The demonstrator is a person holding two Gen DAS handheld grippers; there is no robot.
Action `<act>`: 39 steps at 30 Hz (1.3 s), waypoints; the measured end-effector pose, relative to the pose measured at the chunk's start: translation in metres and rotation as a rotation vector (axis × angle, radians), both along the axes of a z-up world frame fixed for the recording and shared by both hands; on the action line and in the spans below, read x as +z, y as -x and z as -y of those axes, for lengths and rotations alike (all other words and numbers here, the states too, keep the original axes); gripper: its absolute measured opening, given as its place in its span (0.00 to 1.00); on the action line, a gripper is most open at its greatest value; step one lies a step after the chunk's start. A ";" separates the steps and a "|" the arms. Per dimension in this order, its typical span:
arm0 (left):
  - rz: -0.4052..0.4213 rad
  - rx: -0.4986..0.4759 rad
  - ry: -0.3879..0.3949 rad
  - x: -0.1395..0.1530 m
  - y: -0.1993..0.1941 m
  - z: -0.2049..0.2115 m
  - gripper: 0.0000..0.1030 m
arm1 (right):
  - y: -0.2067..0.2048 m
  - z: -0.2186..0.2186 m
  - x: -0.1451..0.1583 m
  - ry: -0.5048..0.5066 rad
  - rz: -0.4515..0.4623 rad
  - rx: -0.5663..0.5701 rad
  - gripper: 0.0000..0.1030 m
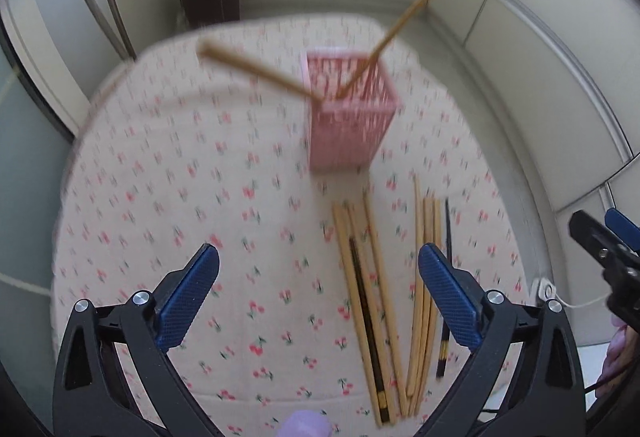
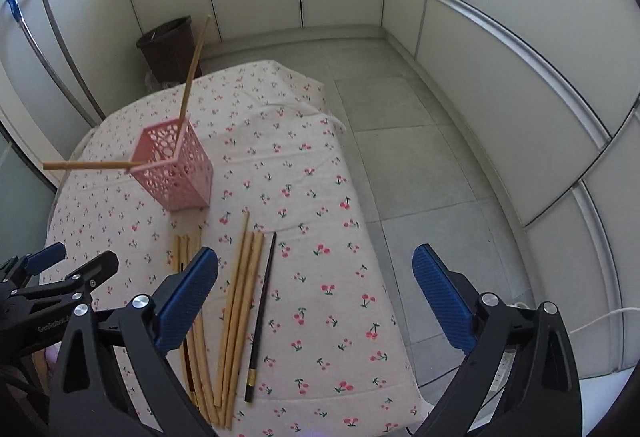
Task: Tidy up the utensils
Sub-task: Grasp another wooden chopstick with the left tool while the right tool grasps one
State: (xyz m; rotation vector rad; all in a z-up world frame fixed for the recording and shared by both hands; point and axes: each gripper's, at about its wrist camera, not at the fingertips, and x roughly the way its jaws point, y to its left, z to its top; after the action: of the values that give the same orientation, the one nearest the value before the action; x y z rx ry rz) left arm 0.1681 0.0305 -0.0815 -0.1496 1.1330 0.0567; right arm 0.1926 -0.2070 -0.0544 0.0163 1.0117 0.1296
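Showing, left wrist view: left gripper [image 1: 318, 293] hung with jaws spread wide and empty over the cherry-print tablecloth [image 1: 160, 197]; loose bamboo chopsticks [image 1: 424, 289] lay below, near the pink perforated plastic holder [image 1: 348, 125].
Right wrist view: right gripper [image 2: 316, 293] likewise gaped empty; black lacquered chopstick [image 2: 262, 313] lay just beside the bamboo ones.
Risk: two sticks leaned steeply from the holder; a knock would likely tip it.
Room: tiled floor [image 2: 400, 109], white cabinets, dark bin [image 2: 168, 45].
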 end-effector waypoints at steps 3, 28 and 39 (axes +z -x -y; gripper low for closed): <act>-0.106 0.031 0.036 -0.031 -0.009 -0.006 0.93 | -0.004 0.012 -0.008 -0.073 -0.069 -0.023 0.92; -0.109 0.049 -0.086 -0.092 -0.058 0.019 0.29 | -0.015 0.031 -0.023 -0.260 -0.160 -0.064 0.92; -0.061 -0.013 -0.043 -0.084 -0.032 0.016 0.07 | -0.033 -0.012 -0.070 -0.358 -0.285 -0.018 0.52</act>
State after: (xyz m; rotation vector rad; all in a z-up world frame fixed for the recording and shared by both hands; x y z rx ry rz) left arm 0.2002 0.0148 -0.1652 -0.1024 1.1928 0.0741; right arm 0.2256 -0.1952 -0.1242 0.3790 1.2608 0.2973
